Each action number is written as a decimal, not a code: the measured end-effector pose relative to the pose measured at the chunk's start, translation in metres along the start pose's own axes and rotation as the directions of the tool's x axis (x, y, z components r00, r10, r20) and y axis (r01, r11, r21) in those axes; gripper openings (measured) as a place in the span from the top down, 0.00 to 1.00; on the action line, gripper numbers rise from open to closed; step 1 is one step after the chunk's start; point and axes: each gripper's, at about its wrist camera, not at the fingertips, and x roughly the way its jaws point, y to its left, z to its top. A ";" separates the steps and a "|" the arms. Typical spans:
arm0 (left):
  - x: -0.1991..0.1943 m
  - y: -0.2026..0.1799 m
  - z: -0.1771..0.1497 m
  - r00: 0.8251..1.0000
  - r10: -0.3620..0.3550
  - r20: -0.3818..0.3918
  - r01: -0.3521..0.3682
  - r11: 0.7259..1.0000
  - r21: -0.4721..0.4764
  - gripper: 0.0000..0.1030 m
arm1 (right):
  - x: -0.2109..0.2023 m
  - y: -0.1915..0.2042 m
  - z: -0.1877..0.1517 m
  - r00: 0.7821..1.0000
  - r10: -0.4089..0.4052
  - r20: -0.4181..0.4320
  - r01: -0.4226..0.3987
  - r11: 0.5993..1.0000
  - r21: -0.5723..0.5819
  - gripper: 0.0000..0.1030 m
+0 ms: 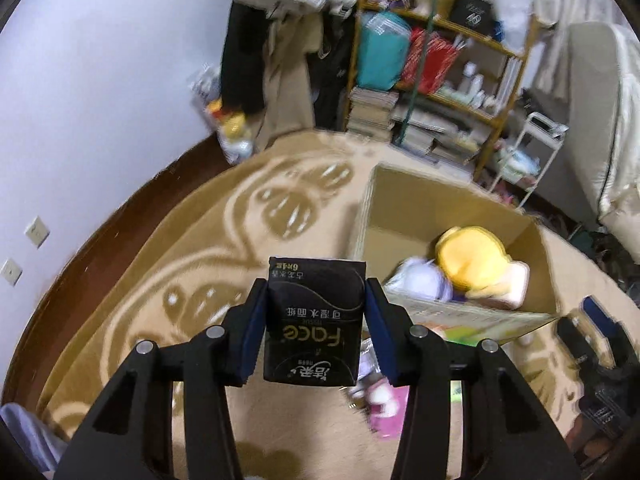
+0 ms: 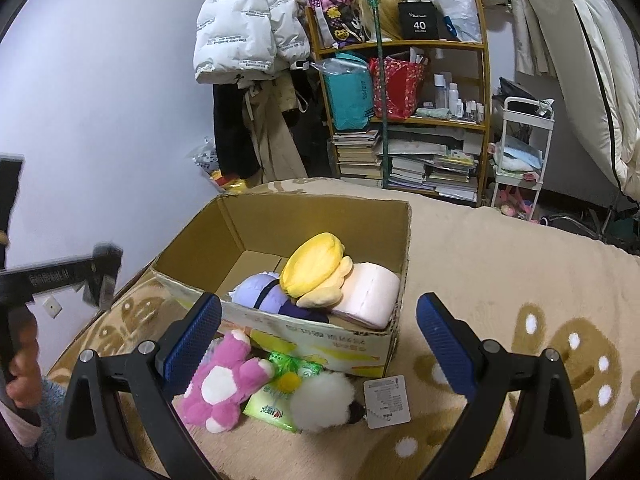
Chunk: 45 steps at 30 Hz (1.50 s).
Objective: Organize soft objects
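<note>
My left gripper (image 1: pixel 316 320) is shut on a black tissue pack (image 1: pixel 314 320) and holds it above the carpet, left of an open cardboard box (image 1: pixel 416 204). The box (image 2: pixel 320 216) holds a yellow plush (image 2: pixel 314 264), a lavender plush (image 2: pixel 258 292) and a pink pack (image 2: pixel 370 292). My right gripper (image 2: pixel 320 340) is open and empty, above a pink plush (image 2: pixel 224 384), a green tissue pack (image 2: pixel 272 408) and a white fluffy plush (image 2: pixel 324 400) lying on the carpet in front of the box.
A beige patterned carpet (image 2: pixel 500 280) covers the surface. A wooden shelf (image 2: pixel 404 112) with books and bags stands behind, beside hanging coats (image 2: pixel 248 40) and a white cart (image 2: pixel 520 152). The wall (image 2: pixel 100 100) is to the left.
</note>
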 end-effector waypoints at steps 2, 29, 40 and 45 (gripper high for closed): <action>-0.009 -0.011 0.006 0.999 -0.018 0.033 0.018 0.999 0.028 0.56 | -0.001 0.002 0.000 1.000 0.001 0.001 -0.001 1.000 -0.006 0.01; 0.035 -0.097 0.011 0.999 -0.046 0.018 0.039 0.965 0.260 0.38 | 0.008 -0.024 -0.007 0.993 -0.057 -0.101 0.067 0.993 0.099 0.01; 0.002 -0.087 -0.010 0.999 -0.025 0.026 0.016 0.955 0.296 0.11 | -0.003 -0.025 -0.012 0.992 -0.058 -0.115 0.072 0.990 0.124 0.01; -0.006 -0.080 -0.024 1.000 -0.012 0.001 0.012 0.954 0.299 0.10 | -0.011 -0.024 -0.015 0.993 -0.042 -0.109 0.059 0.987 0.149 0.01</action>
